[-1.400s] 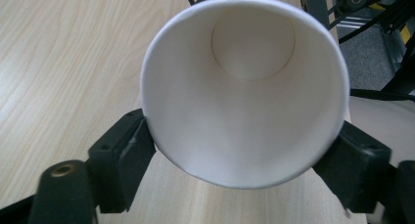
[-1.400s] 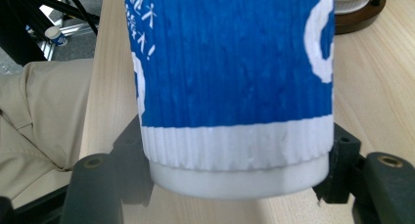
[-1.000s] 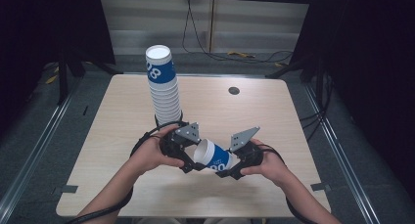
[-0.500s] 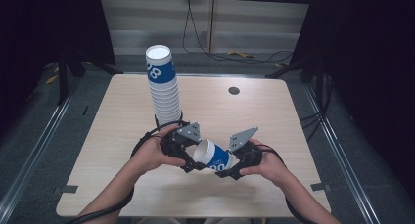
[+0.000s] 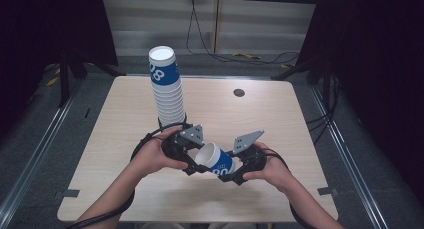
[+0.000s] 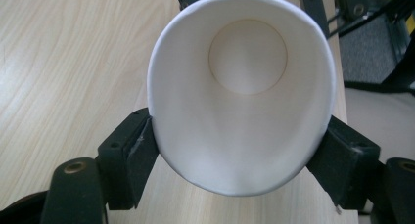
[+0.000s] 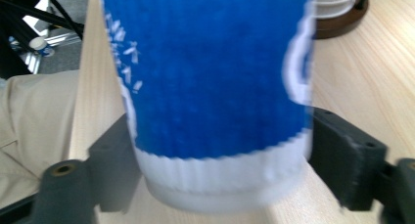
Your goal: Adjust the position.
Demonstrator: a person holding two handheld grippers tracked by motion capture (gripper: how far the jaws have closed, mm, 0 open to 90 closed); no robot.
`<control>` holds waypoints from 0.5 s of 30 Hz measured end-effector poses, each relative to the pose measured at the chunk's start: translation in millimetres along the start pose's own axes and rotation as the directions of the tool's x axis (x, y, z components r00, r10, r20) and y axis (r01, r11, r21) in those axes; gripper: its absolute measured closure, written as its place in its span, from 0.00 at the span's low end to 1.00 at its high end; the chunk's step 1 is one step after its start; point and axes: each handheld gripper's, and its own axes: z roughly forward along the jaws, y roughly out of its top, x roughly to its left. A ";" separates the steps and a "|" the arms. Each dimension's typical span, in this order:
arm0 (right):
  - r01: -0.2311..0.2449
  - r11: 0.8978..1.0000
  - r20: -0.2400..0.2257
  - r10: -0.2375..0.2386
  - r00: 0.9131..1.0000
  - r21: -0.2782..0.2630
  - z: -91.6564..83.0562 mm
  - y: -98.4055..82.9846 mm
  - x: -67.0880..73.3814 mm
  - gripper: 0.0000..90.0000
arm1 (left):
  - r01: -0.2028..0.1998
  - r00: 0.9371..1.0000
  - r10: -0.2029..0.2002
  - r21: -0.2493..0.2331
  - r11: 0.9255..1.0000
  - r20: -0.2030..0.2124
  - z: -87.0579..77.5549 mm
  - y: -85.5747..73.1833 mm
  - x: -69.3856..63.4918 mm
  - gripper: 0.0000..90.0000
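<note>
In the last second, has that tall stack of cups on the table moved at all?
No. The stack of paper cups stands in the same place relative to the round grommet and the table's far edge in the high view.

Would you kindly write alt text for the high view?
Two hand-held tools, left tool and right tool, grip one blue-and-white paper cup lying sideways between them above a wooden table. A tall cup stack stands behind.

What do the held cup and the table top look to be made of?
The cup looks like paper: matte white inside, its rim squeezed oval between the left gripper fingers, with a ribbed blue-printed outer wall in the right gripper. The table looks like pale wood-grain laminate, smooth and faintly glossy; solid wood cannot be ruled out.
</note>
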 end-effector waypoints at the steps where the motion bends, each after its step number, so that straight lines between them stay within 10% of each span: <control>1: 0.001 1.000 0.003 -0.001 1.000 0.001 -0.5 -0.3 -0.1 0.18 | 0.008 1.000 -0.008 0.003 1.000 -0.001 -0.8 -0.7 0.0 0.28; 15: -0.039 0.999 0.022 0.039 0.999 0.009 -4.7 -6.9 -4.5 0.16 | 0.040 0.999 -0.039 0.071 0.997 -0.007 -8.3 -9.1 5.9 0.28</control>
